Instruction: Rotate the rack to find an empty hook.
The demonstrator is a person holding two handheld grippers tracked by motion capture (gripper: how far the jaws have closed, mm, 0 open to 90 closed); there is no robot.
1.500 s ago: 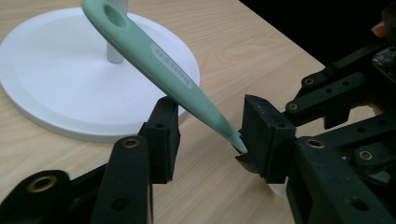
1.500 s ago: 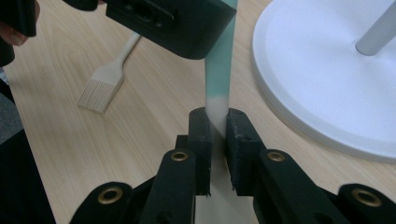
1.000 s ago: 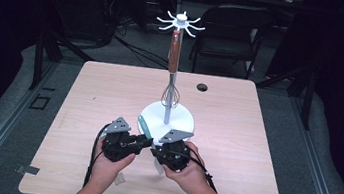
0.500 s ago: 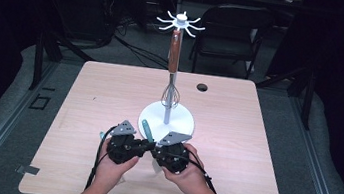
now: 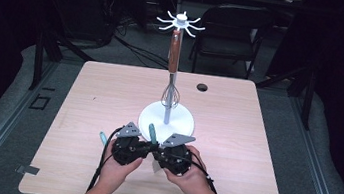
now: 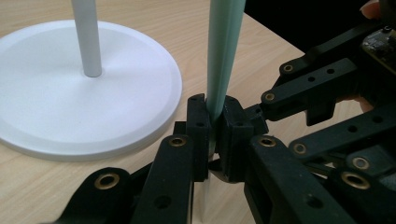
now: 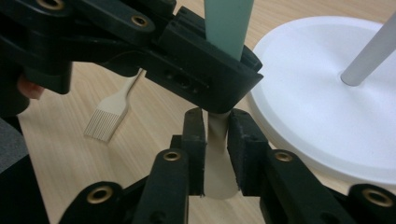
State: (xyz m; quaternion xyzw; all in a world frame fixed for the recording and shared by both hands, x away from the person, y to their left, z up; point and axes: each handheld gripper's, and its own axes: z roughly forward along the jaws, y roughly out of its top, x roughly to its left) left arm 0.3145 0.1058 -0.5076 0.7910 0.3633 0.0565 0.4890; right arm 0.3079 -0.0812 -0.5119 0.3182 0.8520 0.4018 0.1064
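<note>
Step in hand: I judge this a change of grip. Both claws meet on one spatula (image 6: 225,56) at the near edge of the desk (image 5: 255,138), just in front of the stand's white base (image 6: 93,107).

Left claw (image 6: 214,126): clamped tight on the spatula's green handle, a pad on each side.

Right claw (image 7: 215,135): narrow, and its jaws have just been opening. The spatula's cream lower part sits between the pads; I cannot tell whether they press on it.

Where the spatula is: held off the desk between my two claws, the left gripping above the right, with the base just beside it.

Which way it points: the green handle end is up and away from me, toward the stand. The cream end is down and toward me.

Long axis: steep, closer to upright than flat, and in the high view leaning a little to the left.

Next move, as I judge it: the right claw must open clear of the cream part and back off without knocking it. Then the left can carry the spatula up alone to the hooks (image 5: 181,22) at the top of the pole, where a whisk (image 5: 170,96) hangs.

Also on the desk: a brush (image 7: 105,122) lying flat to my left, apart from both claws.
</note>
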